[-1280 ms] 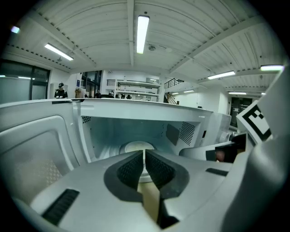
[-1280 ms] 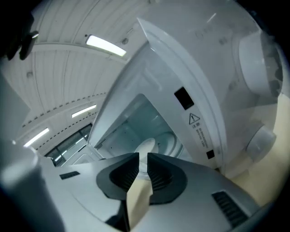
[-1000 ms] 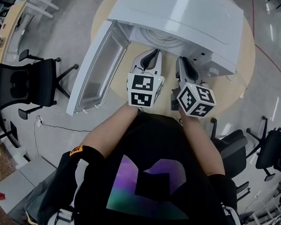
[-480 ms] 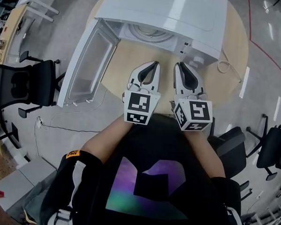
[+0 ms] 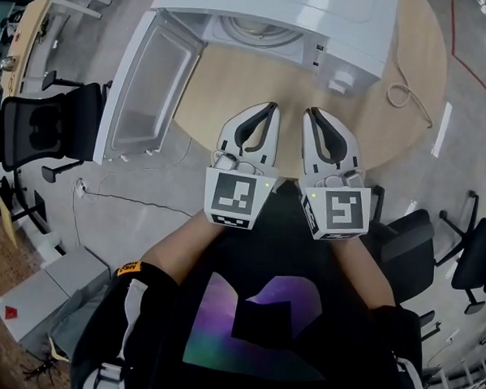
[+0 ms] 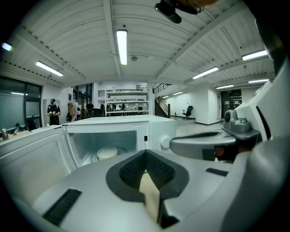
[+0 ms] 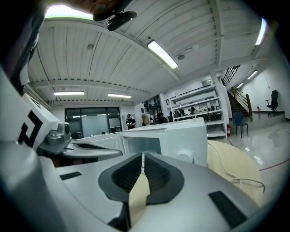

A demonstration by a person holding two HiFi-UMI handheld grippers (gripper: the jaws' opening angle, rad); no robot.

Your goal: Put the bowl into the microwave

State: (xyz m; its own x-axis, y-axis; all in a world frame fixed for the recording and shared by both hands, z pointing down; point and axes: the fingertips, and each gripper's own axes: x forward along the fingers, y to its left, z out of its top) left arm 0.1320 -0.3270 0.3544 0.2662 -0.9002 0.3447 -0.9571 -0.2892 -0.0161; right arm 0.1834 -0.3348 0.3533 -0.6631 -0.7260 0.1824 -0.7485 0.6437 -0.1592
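**Wooden table [image 5: 257, 76], bowl [image 6: 107, 152] already inside the microwave [image 5: 317, 15]**

Round and pale, the table fills the upper middle of the head view, with grey floor and black office chairs [image 5: 43, 126] around it. The microwave stands at the top of the frame, and its door [image 5: 147, 87] is swung wide, reaching down toward the left. A loose cable [image 5: 403, 92] curls at the upper right of the tabletop.

The bowl sits in the oven cavity, left of centre in the left gripper view. It is pale and upright, and nothing shows inside it from here. In the right gripper view the cavity's side wall hides it.

The left gripper [image 5: 268, 108] and right gripper [image 5: 310, 113] hover side by side over the table's near edge, both pointing up-frame at the microwave. Each has its jaws pressed together with nothing between them. Both are well apart from the oven.

The placing looks done. If the door is to be shut, the relation that counts is this: the door lies up and left of the jaws, its long edge running from upper right to lower left. The left gripper is the nearer one.
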